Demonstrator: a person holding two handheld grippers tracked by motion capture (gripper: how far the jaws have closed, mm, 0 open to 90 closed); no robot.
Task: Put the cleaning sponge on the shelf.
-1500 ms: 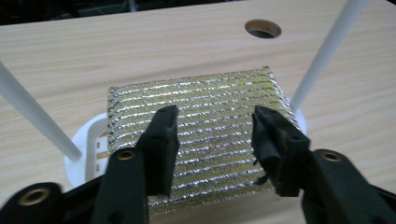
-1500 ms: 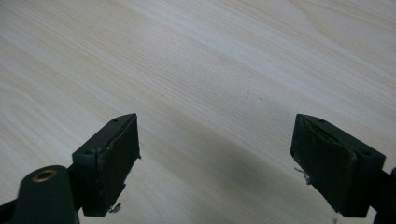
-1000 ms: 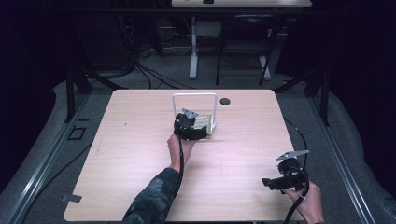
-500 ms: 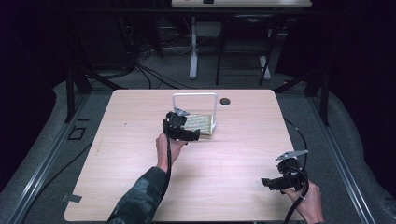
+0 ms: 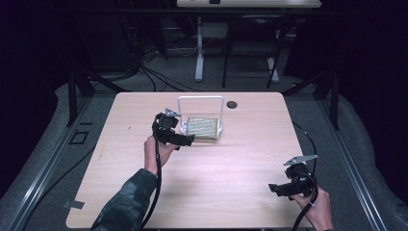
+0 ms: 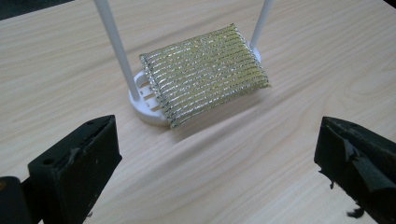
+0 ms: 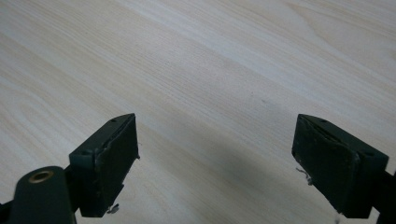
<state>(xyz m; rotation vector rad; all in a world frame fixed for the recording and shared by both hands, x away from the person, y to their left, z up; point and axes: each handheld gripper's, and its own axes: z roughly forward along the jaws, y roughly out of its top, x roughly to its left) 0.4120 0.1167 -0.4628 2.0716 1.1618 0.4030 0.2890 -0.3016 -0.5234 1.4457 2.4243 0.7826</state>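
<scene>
At the left of the high view we see the left gripper [image 5: 188, 139] just beside the sponge [image 5: 202, 127]. Its jaws have just been opening and now stand spread wide with nothing between them. The gold-and-silver striped sponge lies on the base of a white wire stand [image 5: 200, 100], overhanging its edge, near the far middle of the wooden table [image 5: 231, 178]. Farther right, at the near corner, the right gripper [image 5: 275, 188] hovers over bare wood, jaws likewise spread and empty.
</scene>
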